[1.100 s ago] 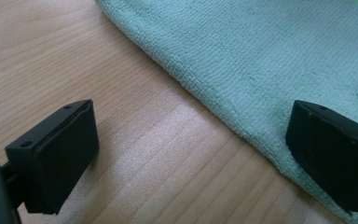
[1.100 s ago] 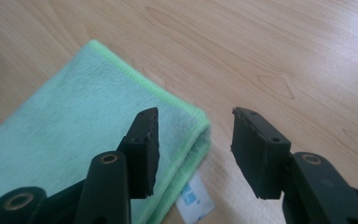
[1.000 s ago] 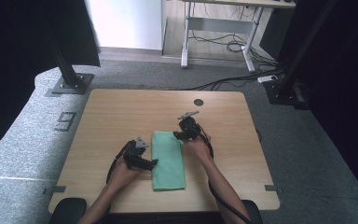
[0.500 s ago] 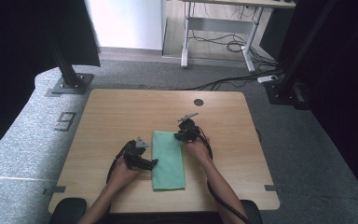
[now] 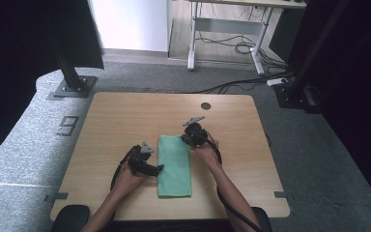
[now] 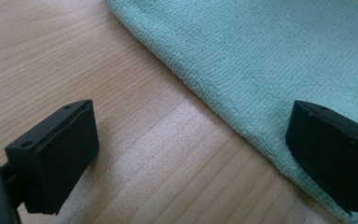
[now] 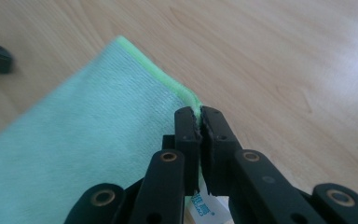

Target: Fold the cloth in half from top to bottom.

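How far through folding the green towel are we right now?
Done: the green towel lies on the wooden table as a narrow strip, so it looks folded lengthwise already. In hand: the right gripper is shut on the towel's far right edge, and the left gripper is open, one jaw over the cloth and one over bare wood at the left edge. Left: probably closing the left gripper and making the next fold.

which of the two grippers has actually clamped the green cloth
The right gripper: its jaws are pinched shut on the green cloth's edge near the far corner. The left gripper is open, straddling the cloth's side edge.
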`<control>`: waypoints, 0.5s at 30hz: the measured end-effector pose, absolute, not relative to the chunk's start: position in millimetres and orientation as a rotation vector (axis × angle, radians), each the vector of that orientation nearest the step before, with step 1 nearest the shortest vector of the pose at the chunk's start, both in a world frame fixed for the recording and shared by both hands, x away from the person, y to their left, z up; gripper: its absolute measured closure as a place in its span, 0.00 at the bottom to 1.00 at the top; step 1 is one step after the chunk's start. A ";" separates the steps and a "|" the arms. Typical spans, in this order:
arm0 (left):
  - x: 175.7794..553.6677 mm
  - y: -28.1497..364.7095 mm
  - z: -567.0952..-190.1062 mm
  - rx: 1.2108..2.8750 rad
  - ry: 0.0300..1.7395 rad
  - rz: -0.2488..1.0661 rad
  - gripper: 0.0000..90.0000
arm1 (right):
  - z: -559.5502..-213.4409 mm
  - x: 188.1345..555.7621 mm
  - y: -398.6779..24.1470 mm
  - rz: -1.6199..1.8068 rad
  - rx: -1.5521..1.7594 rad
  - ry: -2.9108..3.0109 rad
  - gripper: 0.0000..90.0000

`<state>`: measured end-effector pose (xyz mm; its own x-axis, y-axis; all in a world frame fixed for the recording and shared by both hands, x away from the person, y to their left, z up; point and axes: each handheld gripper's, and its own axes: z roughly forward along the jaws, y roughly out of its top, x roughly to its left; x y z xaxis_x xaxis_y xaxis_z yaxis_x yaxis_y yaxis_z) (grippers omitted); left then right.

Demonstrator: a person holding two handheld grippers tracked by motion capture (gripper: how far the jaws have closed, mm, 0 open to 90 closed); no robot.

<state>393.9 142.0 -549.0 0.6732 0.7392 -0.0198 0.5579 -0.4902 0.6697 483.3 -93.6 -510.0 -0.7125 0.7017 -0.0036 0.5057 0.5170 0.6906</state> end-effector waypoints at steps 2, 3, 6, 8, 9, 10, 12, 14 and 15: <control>393.9 141.8 -549.1 2.226 0.996 0.358 0.03 | -501.2 478.0 -94.4 1.016 0.978 2.474 0.94; 393.9 141.9 -549.0 2.228 0.995 0.359 0.03 | -491.1 470.4 -95.0 1.038 0.929 2.471 0.94; 393.9 141.9 -549.0 2.229 0.995 0.359 0.03 | -480.5 461.3 -96.7 1.069 0.883 2.468 0.94; 393.8 141.9 -549.0 2.229 0.996 0.359 0.03 | -477.3 457.9 -97.4 1.079 0.874 2.468 0.94; 393.8 141.8 -549.0 2.228 0.997 0.360 0.03 | -471.1 449.8 -99.2 1.101 0.851 2.469 0.94; 393.8 141.8 -549.0 2.228 0.997 0.359 0.03 | -469.4 447.2 -99.9 1.106 0.841 2.470 0.94; 393.7 141.6 -549.1 2.226 0.999 0.359 0.03 | -466.0 440.0 -101.8 1.120 0.820 2.474 0.94; 393.7 141.6 -549.1 2.226 0.999 0.359 0.03 | -464.8 436.7 -102.8 1.126 0.806 2.476 0.94; 393.8 141.6 -549.1 2.226 0.999 0.359 0.03 | -463.1 429.3 -104.4 1.131 0.785 2.482 0.94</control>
